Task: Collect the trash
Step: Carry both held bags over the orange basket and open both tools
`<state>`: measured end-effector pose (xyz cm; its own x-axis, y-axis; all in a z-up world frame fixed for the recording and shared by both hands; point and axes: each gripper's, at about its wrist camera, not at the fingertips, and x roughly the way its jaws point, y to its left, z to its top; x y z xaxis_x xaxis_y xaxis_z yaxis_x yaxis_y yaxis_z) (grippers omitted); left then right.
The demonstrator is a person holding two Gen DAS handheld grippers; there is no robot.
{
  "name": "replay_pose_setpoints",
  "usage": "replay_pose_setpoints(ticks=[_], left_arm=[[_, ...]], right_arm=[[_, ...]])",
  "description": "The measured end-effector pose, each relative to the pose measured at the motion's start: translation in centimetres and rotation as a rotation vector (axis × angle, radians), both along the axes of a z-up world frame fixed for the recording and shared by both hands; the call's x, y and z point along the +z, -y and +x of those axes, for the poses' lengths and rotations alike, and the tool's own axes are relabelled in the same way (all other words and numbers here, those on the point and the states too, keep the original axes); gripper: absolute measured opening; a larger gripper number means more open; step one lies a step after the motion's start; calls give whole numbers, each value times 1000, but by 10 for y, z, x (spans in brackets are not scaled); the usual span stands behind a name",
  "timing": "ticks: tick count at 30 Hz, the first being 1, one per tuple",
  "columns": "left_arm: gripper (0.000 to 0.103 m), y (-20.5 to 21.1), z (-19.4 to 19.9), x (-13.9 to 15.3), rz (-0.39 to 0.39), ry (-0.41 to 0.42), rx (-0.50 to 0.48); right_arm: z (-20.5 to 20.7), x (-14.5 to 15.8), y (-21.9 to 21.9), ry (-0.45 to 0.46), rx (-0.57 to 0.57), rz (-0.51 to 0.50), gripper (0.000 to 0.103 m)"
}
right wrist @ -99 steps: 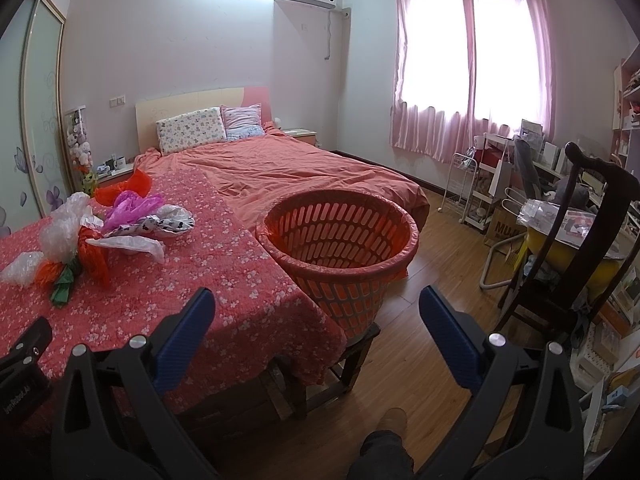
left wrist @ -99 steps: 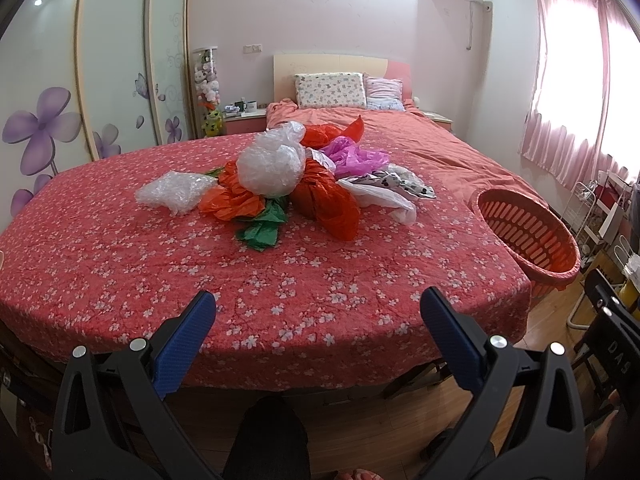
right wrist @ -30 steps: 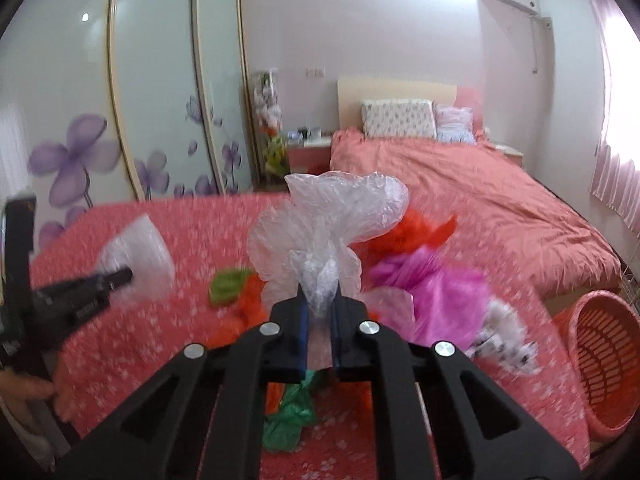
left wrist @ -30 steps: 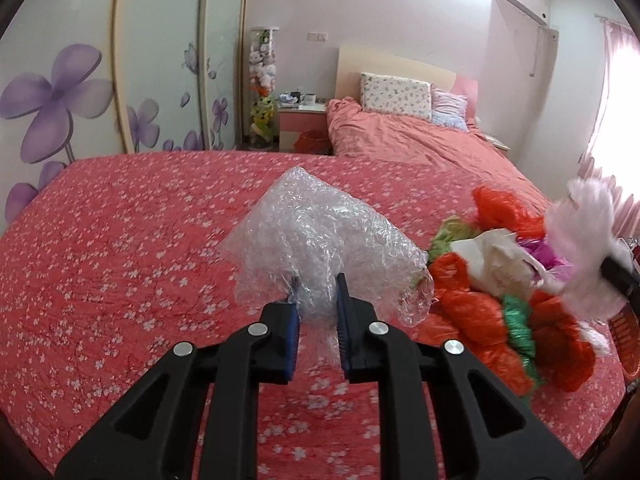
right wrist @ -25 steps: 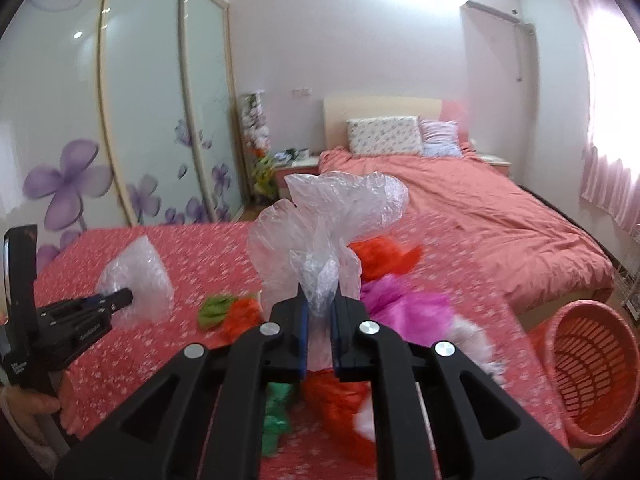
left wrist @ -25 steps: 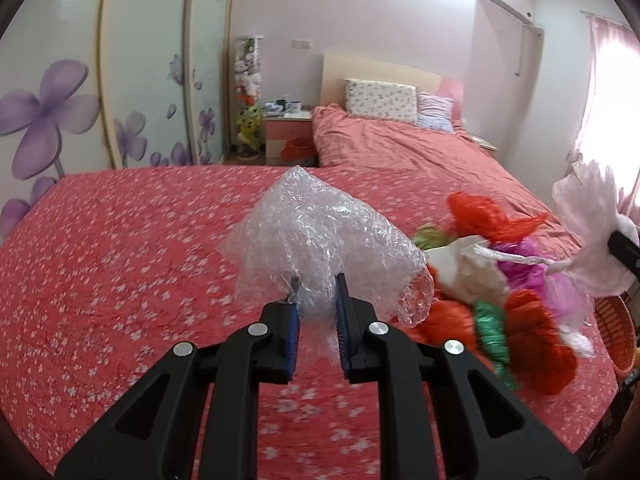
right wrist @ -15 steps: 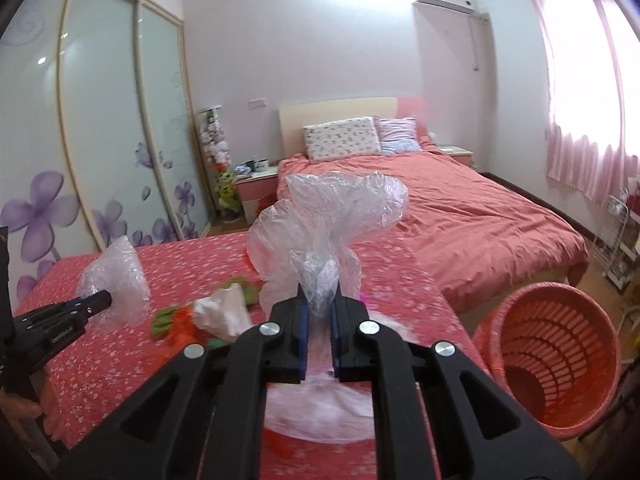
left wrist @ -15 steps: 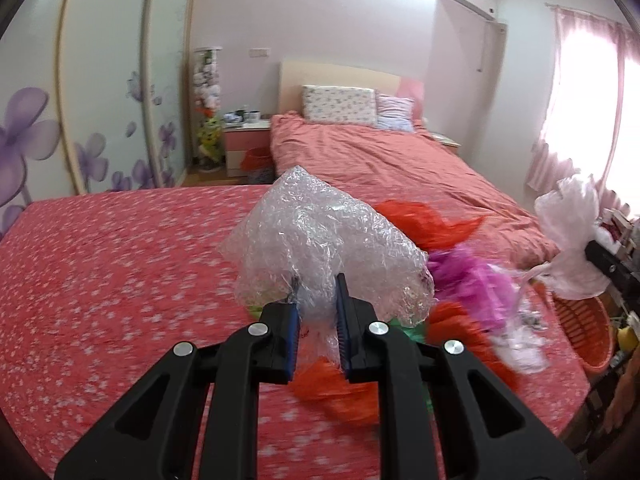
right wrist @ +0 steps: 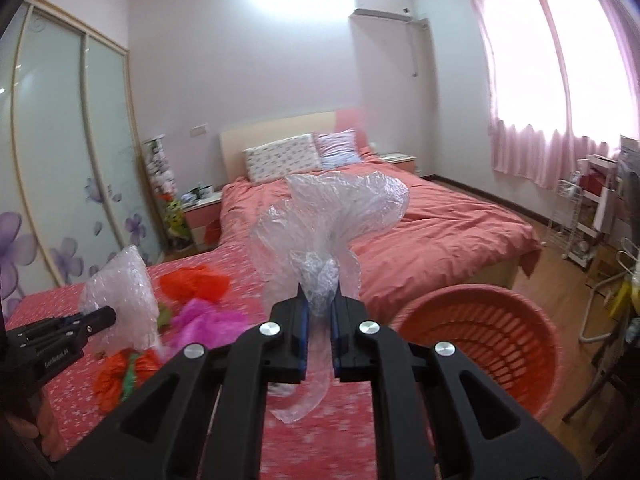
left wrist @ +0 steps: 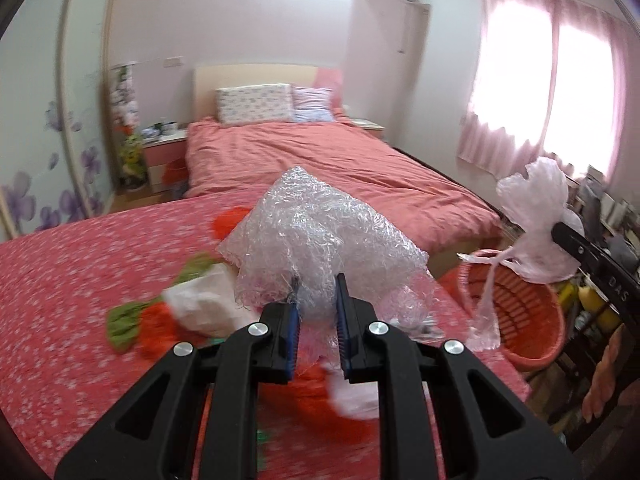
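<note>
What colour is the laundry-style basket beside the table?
Orange-red plastic basket with slotted walls; clearest in the right wrist view.

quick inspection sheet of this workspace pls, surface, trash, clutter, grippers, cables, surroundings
surface: red floral cover over the table.
job's things: bubble wrap and clear plastic bag lifted; orange basket at the table's edge; coloured bags on the cover.
clutter: crowded shelves by the window.
grippers: left gripper shut on bubble wrap; right gripper shut on clear plastic bag.
cables: nothing seen.
surroundings: bed, pink curtains, wardrobe.
</note>
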<state>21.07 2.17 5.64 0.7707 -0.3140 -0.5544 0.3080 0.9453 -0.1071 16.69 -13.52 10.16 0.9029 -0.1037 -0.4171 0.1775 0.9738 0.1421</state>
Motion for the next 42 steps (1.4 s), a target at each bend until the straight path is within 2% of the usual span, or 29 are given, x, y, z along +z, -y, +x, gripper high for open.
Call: replay_pose_setpoints(ticks=[9, 18, 36, 40, 42], left_arm=[[16, 76, 2, -7, 1, -4, -155], [16, 135, 0, -21, -8, -41, -269], [16, 221, 3, -45, 7, -121, -390], [19, 231, 6, -54, 25, -153, -389], [27, 232, 8, -57, 33, -168, -380]], right_arm=[[-18, -10, 72, -2, -124, 20, 10], [-26, -32, 121, -29, -200, 46, 10], [-25, -67, 179, -64, -269, 114, 11], [-20, -74, 190, -72, -267, 140, 19], [-19, -79, 195, -79, -270, 151, 28]])
